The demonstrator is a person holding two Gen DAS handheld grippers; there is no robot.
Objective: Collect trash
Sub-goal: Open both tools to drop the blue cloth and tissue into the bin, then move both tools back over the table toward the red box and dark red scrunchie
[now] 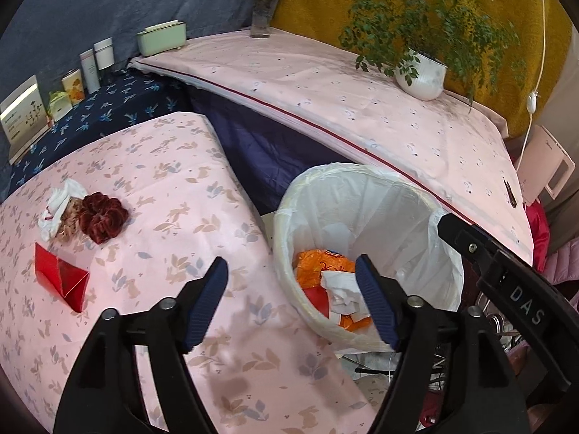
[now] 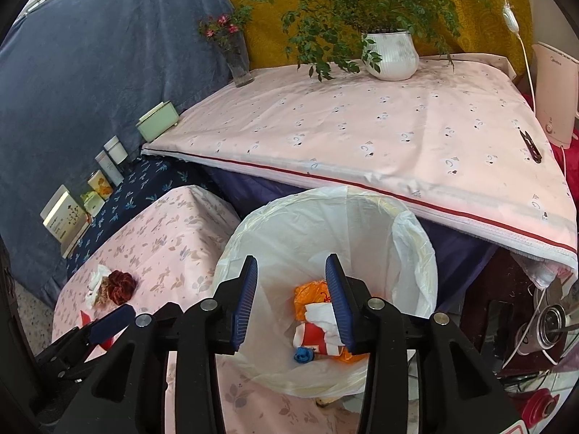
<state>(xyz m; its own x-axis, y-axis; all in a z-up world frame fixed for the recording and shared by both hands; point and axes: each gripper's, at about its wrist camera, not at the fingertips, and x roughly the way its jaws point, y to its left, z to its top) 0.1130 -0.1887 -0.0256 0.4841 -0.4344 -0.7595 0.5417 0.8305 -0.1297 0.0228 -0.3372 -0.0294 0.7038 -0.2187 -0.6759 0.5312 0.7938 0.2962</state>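
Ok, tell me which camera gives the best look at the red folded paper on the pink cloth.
Left wrist view: the red folded paper lies fully exposed. In the right wrist view only a sliver shows, behind the left gripper.

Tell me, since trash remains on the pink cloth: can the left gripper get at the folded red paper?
Probably yes: the left gripper is open and empty, and the folded red paper lies uncovered on the pink floral tablecloth.

The left gripper (image 1: pixel 291 296) has its jaws wide apart and empty; the right gripper (image 2: pixel 291 298) is also parted, holding nothing.
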